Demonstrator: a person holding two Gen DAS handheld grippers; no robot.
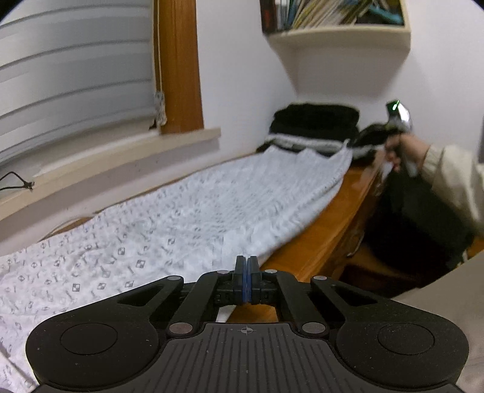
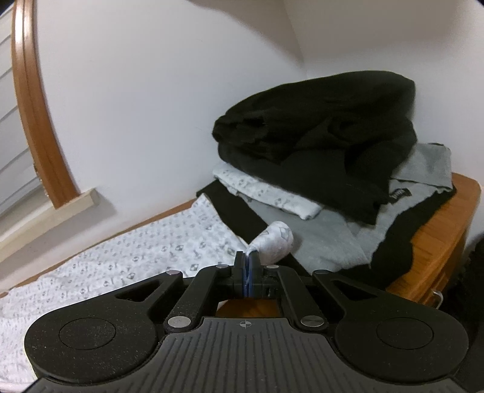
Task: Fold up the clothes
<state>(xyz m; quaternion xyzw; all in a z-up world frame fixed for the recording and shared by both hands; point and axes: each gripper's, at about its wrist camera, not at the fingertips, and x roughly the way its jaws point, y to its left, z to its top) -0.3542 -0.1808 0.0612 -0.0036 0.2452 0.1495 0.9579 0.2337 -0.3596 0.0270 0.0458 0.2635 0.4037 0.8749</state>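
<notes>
Your left gripper (image 1: 246, 266): jaws clenched together, whether cloth is pinched between them I can't tell. Your right gripper (image 2: 248, 260): clamped on a corner of the one white patterned garment (image 1: 187, 217), which lies spread lengthwise on the wooden desk (image 1: 326, 223). One stack of folded clothes (image 2: 317, 169) at the far end: a black piece on top, a white patterned one, grey and black layers under it. One wall shelf with books (image 1: 335, 21) above the stack.

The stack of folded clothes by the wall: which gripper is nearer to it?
Right. The right gripper sits just in front of the stack, pinching the patterned garment. The left gripper is at the garment's far end.
</notes>
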